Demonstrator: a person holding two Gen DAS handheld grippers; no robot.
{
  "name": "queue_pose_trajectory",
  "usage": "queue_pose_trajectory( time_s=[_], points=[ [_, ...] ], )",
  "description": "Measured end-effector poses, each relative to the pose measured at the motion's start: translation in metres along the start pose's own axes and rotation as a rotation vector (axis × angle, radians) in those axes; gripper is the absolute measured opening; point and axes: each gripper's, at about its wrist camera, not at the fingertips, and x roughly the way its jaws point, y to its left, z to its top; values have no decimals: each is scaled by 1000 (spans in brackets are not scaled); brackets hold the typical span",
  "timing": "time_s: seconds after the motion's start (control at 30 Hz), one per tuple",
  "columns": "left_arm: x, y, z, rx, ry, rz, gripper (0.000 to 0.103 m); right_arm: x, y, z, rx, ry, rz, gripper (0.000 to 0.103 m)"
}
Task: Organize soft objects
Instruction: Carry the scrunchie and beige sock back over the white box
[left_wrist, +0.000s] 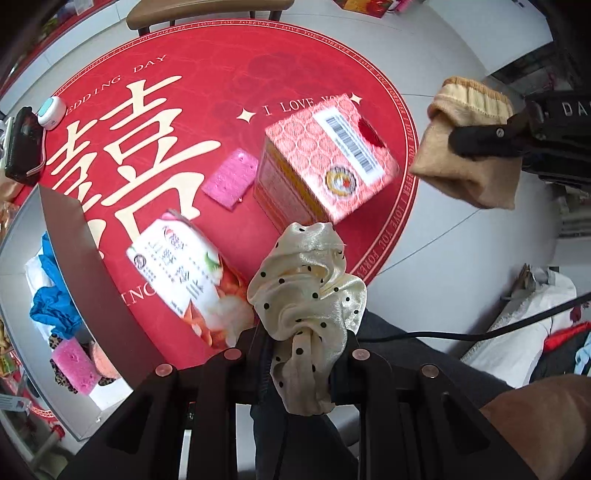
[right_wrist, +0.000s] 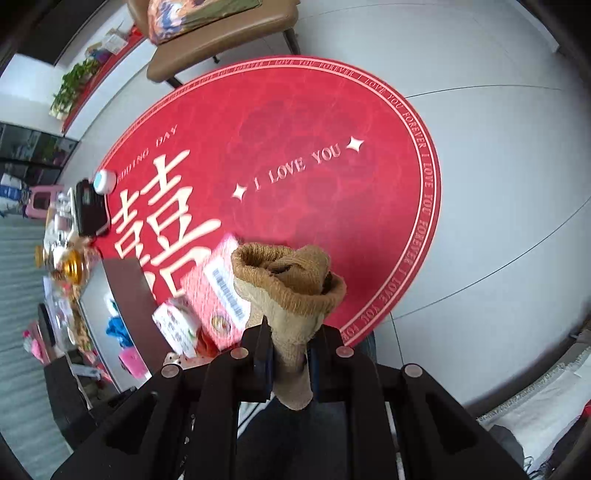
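Two grippers, each holding something soft
The left gripper (left_wrist: 303, 354) pinches a dotted cream scrunchie (left_wrist: 306, 291). The right gripper (right_wrist: 290, 354) pinches a tan sock (right_wrist: 291, 291).

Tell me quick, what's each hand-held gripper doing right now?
Left hand-held gripper: closed on the cream polka-dot scrunchie.
Right hand-held gripper: closed on the tan sock.

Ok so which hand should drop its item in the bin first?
Probably left. The left gripper holds the dotted scrunchie right beside the bin, low over the table. The right gripper, holding the sock, is out past the table's far edge.
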Motion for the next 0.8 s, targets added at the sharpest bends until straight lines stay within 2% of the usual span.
queue_pose_trajectory(
  time_s=[0.4,0.8],
  points=[
    [-3,15,-47,-32,-16,-16,24,14,34,-70,-83,53,-15,15],
    [-20,64,-81,-246,-73,25,24,46,105,-103,-373,216,-13,15]
  ],
)
